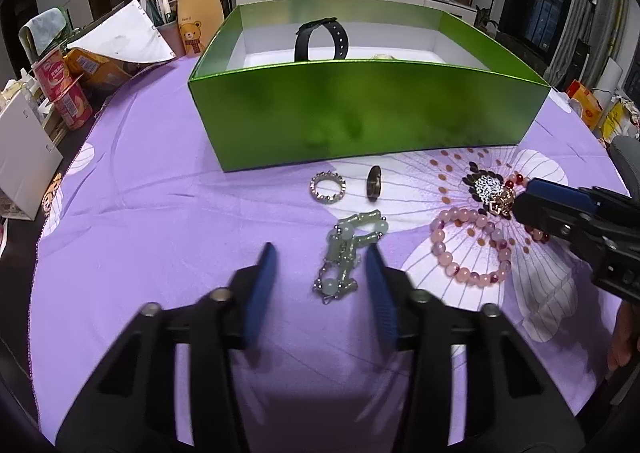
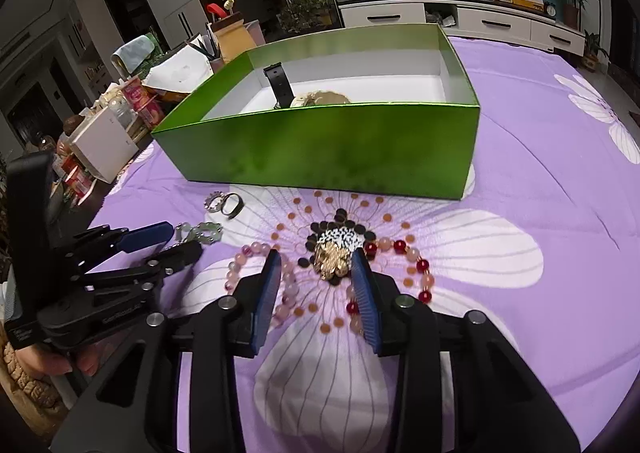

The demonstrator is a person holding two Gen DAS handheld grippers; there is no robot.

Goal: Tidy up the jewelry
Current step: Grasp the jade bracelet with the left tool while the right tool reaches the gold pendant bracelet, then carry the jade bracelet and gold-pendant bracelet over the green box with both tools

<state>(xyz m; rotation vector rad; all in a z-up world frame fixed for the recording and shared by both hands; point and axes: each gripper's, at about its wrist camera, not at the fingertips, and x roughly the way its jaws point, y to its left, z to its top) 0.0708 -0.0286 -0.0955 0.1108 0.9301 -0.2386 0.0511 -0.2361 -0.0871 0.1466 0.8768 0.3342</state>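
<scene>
A green box (image 1: 360, 109) stands on the purple cloth and holds a black watch (image 1: 320, 37) and a pale gold piece (image 2: 320, 99). My left gripper (image 1: 320, 253) is open, its fingers on either side of a pale green jade bracelet (image 1: 344, 253). A silver ring (image 1: 327, 187) and a dark ring (image 1: 374, 182) lie beyond it. My right gripper (image 2: 316, 257) is open around a gold charm (image 2: 330, 259) on a red-and-pink bead bracelet (image 2: 420, 265). A pink bead bracelet (image 1: 468, 249) lies beside it.
The flowered purple tablecloth (image 1: 160, 213) covers the table. At the left edge stand red cans (image 1: 64, 89), a white box (image 1: 20, 157), snack packets (image 1: 96, 65) and a bear-print bag (image 1: 196, 17). The green box also shows in the right wrist view (image 2: 320, 149).
</scene>
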